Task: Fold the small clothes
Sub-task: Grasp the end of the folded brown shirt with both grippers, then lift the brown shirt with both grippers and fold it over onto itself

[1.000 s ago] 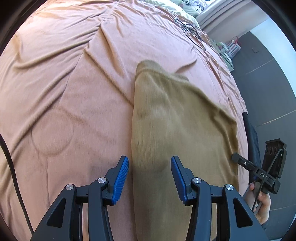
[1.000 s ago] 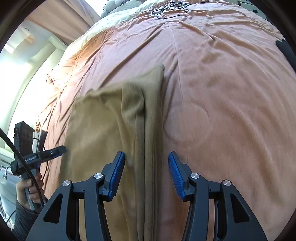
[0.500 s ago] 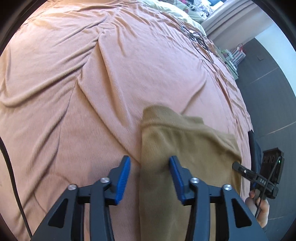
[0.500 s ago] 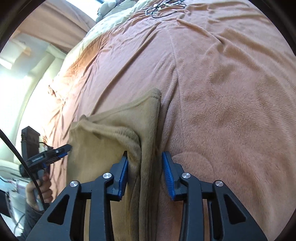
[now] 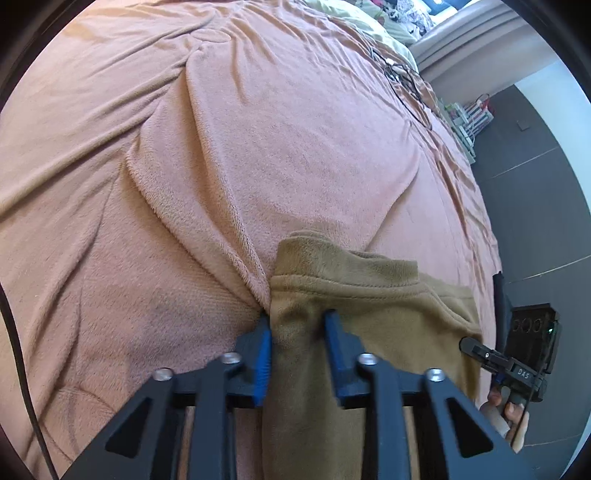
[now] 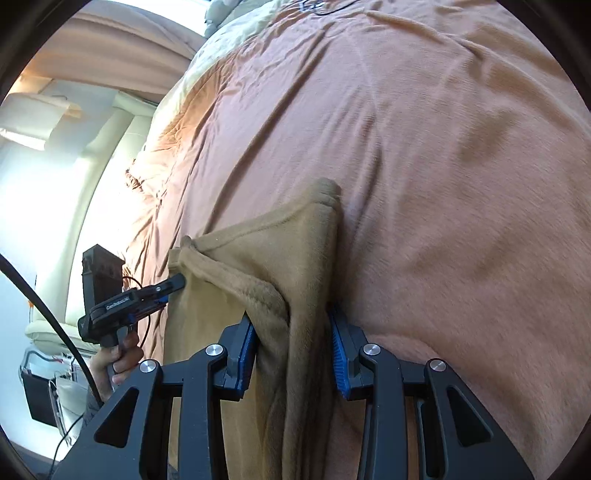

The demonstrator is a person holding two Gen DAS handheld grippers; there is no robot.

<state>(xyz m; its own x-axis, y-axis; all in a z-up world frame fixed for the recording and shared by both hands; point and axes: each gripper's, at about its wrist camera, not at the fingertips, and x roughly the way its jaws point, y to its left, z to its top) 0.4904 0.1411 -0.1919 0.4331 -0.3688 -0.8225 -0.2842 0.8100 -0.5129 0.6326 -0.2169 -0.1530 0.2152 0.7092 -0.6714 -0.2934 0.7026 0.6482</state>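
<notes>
An olive-brown fleece garment [image 5: 369, 306] lies folded on the pink blanket [image 5: 258, 147], its hemmed end toward the cameras. My left gripper [image 5: 297, 325] has the garment's left corner between its blue pads; the jaws are closing and both pads touch the cloth. My right gripper [image 6: 291, 325] is shut on the bunched right edge of the garment [image 6: 266, 258], with thick folds filling the gap. Each view shows the other gripper at the far corner: the right one [image 5: 467, 345] and the left one [image 6: 176, 283], each held by a hand.
The wrinkled pink blanket [image 6: 443, 184] covers the bed on all sides. A black cable [image 5: 402, 81] lies on it at the far end, near a pale green pillow [image 5: 369, 26]. Dark floor [image 5: 535, 184] runs along the bed's right edge.
Both grippers slid forward along the garment to its far corners. Their jaws narrowed from wide open to pinching the cloth. The hem has lifted and bunched slightly.
</notes>
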